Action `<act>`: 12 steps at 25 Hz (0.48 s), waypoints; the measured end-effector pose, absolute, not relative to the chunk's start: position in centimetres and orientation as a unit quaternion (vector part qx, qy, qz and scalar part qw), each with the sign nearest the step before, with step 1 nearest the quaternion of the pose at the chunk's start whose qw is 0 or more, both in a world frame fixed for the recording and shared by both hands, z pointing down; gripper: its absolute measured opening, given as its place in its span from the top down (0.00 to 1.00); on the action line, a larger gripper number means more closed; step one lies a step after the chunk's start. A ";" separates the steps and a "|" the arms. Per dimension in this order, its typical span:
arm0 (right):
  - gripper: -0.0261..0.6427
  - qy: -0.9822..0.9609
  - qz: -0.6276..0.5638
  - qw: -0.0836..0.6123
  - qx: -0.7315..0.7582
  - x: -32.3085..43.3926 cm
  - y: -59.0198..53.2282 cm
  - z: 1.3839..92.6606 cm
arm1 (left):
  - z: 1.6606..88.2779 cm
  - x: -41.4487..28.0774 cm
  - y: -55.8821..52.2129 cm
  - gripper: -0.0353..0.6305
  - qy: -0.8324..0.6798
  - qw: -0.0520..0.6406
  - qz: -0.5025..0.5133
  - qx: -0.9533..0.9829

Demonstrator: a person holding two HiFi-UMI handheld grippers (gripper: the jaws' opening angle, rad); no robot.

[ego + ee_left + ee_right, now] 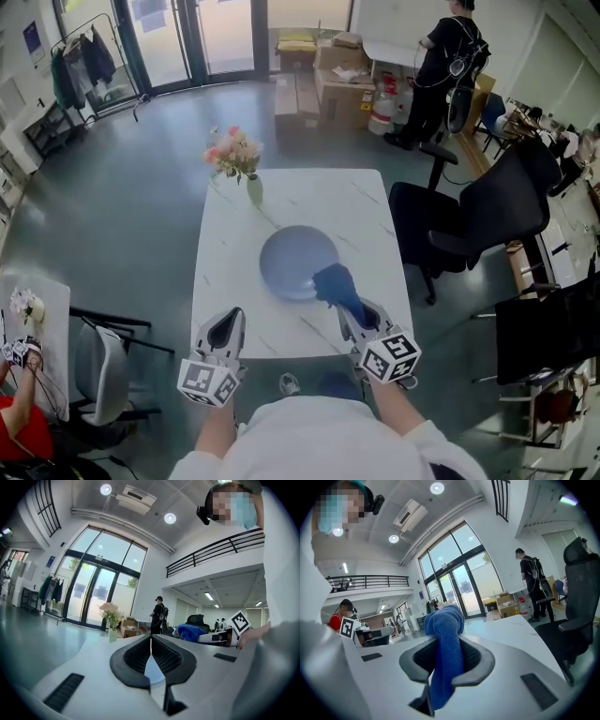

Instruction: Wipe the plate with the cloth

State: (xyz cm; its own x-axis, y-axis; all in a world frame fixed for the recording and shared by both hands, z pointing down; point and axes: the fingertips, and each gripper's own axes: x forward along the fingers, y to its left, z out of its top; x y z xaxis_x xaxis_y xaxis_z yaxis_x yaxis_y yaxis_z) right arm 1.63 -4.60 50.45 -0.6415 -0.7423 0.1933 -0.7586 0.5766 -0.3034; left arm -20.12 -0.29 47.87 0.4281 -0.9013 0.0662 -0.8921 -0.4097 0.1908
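Right gripper view | cloth (444,663) clamped between right gripper (446,641) jaws | left gripper (151,641) jaws pressed together

Our head cam stares steeply down over the bench (281,202); cams on our left claw (228,323) and right claw (359,314) sit low, looking roughly level across it. All three catch the standing person (441,66).

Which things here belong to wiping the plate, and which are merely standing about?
Job: blue plate, blue cloth, right gripper clamping the cloth.
Just standing about: vase of flowers, black office chair, cardboard boxes, clothes rack.
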 end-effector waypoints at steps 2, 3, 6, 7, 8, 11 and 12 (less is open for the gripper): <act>0.83 -0.883 0.184 0.024 0.430 1.5 -4.8 50.7 | 48.3 -20.4 -1.2 0.90 -0.528 0.103 -0.023 0.843; 0.83 -0.881 0.186 0.026 0.433 1.6 -5.0 50.9 | 48.5 -20.4 -1.7 0.90 -0.525 0.106 -0.024 0.844; 0.83 -0.875 0.190 0.031 0.443 2.2 -5.7 51.3 | 48.9 -19.9 -2.9 0.90 -0.515 0.113 -0.023 0.849; 0.83 -0.874 0.191 0.031 0.445 2.4 -6.1 51.4 | 49.0 -19.7 -3.4 0.90 -0.514 0.114 -0.022 0.850; 0.83 -0.874 0.191 0.031 0.446 2.5 -6.5 51.4 | 49.1 -19.6 -3.9 0.90 -0.513 0.115 -0.022 0.850; 0.83 -0.876 0.188 0.031 0.444 2.7 -8.1 51.2 | 48.9 -19.3 -5.5 0.90 -0.516 0.113 -0.024 0.849; 0.83 -0.877 0.188 0.029 0.442 2.7 -8.8 51.1 | 48.9 -19.2 -6.0 0.90 -0.517 0.112 -0.024 0.848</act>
